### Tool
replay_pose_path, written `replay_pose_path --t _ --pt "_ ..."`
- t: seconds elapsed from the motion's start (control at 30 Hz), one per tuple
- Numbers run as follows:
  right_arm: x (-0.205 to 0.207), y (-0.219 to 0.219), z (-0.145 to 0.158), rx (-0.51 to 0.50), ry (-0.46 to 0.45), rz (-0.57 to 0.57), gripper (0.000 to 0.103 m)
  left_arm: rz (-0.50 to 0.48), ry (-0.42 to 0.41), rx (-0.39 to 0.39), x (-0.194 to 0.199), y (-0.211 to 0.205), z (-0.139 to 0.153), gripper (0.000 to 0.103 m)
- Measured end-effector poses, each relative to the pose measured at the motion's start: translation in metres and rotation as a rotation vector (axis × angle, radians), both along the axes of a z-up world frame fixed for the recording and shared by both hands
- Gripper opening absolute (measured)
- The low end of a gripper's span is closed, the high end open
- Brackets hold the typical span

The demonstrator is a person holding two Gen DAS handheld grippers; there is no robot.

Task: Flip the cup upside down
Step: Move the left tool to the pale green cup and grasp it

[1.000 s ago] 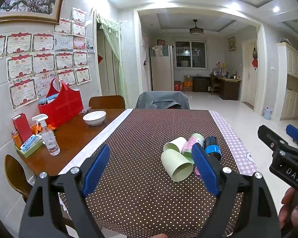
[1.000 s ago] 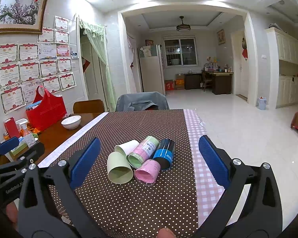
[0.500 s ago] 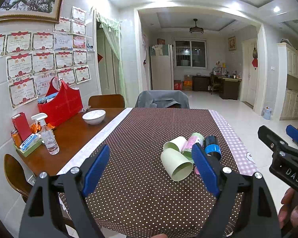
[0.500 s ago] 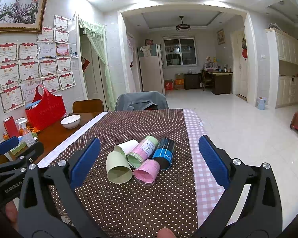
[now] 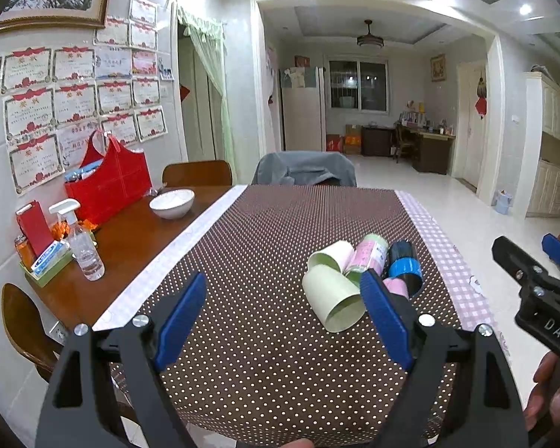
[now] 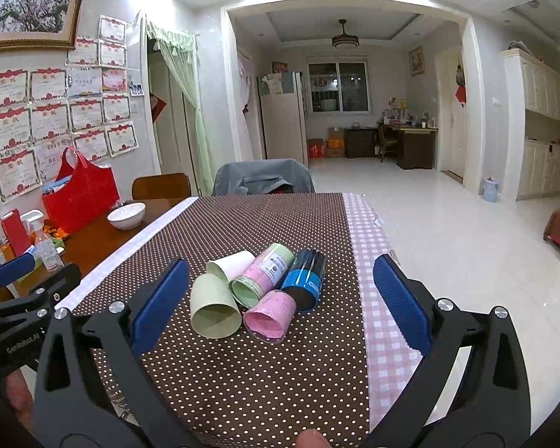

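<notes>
Several cups lie on their sides in a cluster on the brown dotted tablecloth [image 6: 265,373]: a pale green cup [image 6: 213,307] with its mouth toward me, a white cup [image 6: 230,266] behind it, a pink-and-green cup [image 6: 265,275], a small pink cup [image 6: 269,316] and a black-and-blue cup [image 6: 304,279]. The pale green cup [image 5: 334,301] also shows in the left wrist view. My left gripper [image 5: 285,317] is open and empty, short of the cups, which sit to its right. My right gripper [image 6: 280,298] is open and empty, with the cluster framed between its fingers but farther ahead.
A white bowl [image 5: 171,203], a red bag [image 5: 108,183], a spray bottle [image 5: 81,242] and a small tray of items stand on the bare wood at the left. A chair with a grey cover [image 5: 304,168] stands at the table's far end. The pink checked cloth edge [image 6: 373,268] runs along the right.
Both grippers have barely drifted; the cups lie as before. Both stay open.
</notes>
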State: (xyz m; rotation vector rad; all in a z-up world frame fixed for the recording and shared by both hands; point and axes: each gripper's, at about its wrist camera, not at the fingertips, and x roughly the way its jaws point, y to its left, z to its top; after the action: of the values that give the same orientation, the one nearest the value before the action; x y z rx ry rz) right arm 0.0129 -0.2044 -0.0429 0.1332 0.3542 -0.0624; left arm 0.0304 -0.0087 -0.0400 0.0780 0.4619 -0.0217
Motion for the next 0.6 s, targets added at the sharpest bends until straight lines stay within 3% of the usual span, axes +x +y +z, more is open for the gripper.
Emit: replay_pose_path --t 0.6 --pt "0.094 -0.026 -0.045 0.016 0.235 0.01 0.097 -0.01 0.292 -0.02 0.126 -0.007 -0.056 0.083"
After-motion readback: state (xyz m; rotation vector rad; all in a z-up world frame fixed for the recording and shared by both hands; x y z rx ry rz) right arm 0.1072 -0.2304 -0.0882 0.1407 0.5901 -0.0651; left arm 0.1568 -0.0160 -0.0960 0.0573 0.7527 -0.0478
